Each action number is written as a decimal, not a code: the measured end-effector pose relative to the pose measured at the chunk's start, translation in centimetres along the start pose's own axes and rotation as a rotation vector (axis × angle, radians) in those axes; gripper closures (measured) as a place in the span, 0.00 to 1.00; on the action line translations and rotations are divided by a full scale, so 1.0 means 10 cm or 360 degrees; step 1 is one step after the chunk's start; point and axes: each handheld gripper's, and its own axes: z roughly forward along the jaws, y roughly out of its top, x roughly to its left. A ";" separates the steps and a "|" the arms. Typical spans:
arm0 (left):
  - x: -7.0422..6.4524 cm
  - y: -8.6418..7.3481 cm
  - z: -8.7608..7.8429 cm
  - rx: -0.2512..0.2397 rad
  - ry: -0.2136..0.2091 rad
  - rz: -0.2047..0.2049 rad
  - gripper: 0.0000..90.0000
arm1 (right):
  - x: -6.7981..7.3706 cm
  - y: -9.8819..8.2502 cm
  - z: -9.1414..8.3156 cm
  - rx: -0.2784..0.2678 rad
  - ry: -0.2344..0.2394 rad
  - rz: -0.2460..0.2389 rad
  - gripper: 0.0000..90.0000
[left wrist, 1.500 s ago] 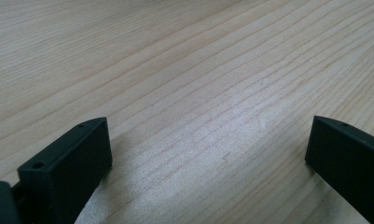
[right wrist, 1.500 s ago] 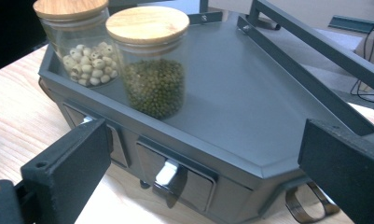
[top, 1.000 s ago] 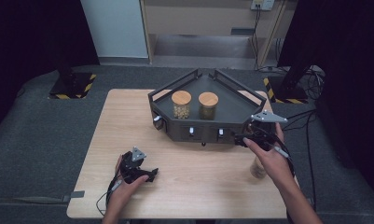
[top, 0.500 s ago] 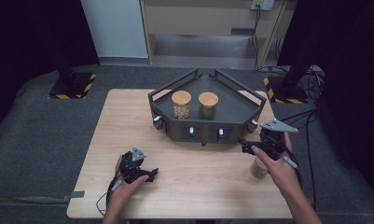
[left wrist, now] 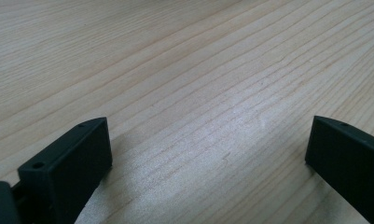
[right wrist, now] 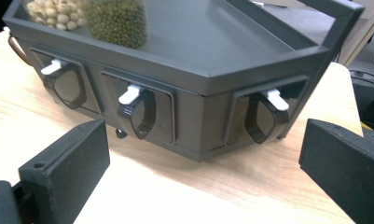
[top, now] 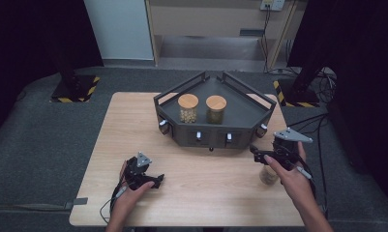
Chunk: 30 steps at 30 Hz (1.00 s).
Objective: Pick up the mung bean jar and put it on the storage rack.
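A dark grey angular rack (top: 240, 116) stands at the back middle of the wooden table (top: 211, 193). On its top are two glass jars with wooden lids, one of pale beans (top: 188, 108) and one of green beans (top: 216, 109). A third small jar (top: 268, 176) stands on the table under the person's right hand. My right gripper (top: 255, 153) is open in front of the rack's right corner; the right gripper view has its jaws (right wrist: 203, 163) wide apart, facing three dark cups with white levers (right wrist: 131, 94). My left gripper (top: 156, 181) rests open on bare wood (left wrist: 208, 154).
Cables trail from both grippers across the table's front edge. The rack's raised rails (top: 179, 89) frame its top. Dark floor mats and a yellow-black striped stand base (top: 75, 89) surround the table.
My right gripper has drawn back from the rack's front corner, toward the person and slightly right. The left gripper has stayed where it was.
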 end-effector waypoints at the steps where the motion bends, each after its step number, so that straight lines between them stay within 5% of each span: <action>1: 0.00 0.00 0.00 0.0000 0.0000 0.0000 0.00 | -0.01 -0.01 -0.01 -0.0003 -0.0002 0.0003 0.02; 30: 0.00 0.00 0.00 0.0000 0.0000 0.0000 0.00 | -0.14 -0.41 -0.21 0.0013 -0.0071 0.0078 0.02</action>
